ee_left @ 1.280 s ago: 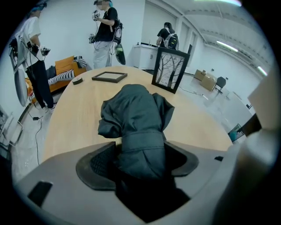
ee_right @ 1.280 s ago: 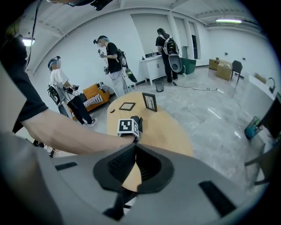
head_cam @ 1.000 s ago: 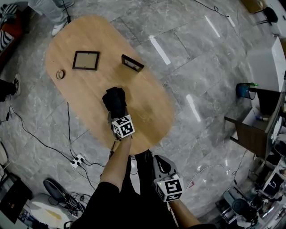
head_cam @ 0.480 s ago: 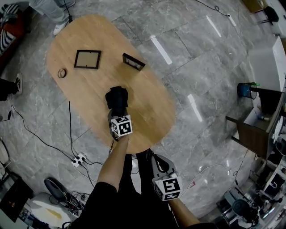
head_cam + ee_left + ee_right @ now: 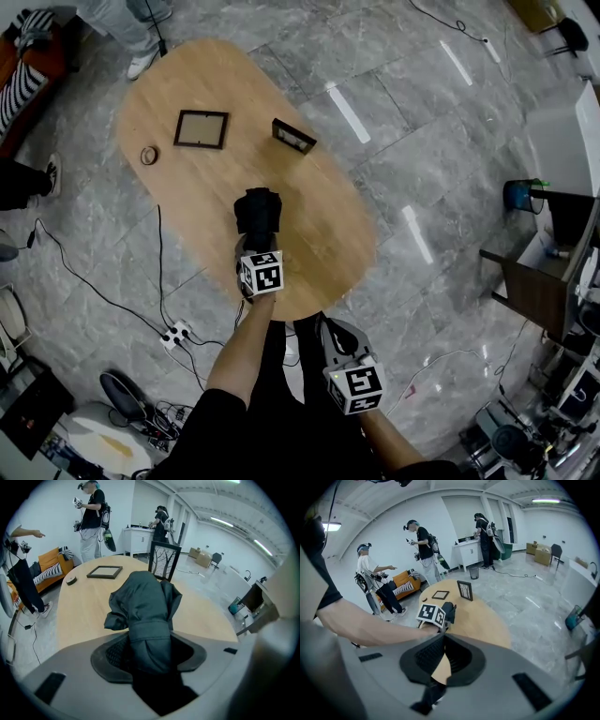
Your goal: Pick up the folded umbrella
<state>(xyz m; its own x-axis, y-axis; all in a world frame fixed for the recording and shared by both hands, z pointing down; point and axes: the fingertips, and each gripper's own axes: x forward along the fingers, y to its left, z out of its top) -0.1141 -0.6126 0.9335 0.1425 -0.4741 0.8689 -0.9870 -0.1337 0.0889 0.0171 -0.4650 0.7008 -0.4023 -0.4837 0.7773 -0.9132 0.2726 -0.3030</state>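
Folded umbrella (image 5: 258,211), dark and bunched, is gripped by the left tool (image 5: 255,239). The jaws of that tool have just been closing and are pressed on the umbrella's sides, with loose fabric bulging out beyond them (image 5: 145,606). It is held over the near end of the oval wooden worktop (image 5: 187,197); whether its far end touches the worktop cannot be told. The right tool (image 5: 443,638) is held off the near edge of the worktop, its jaws brought together at the tips with nothing gripped. Toward the far end of the worktop a flat picture frame (image 5: 202,128) is laid, a second frame (image 5: 293,136) is stood upright near the worktop's right edge, and a tape roll (image 5: 148,155) is seen by its left edge.
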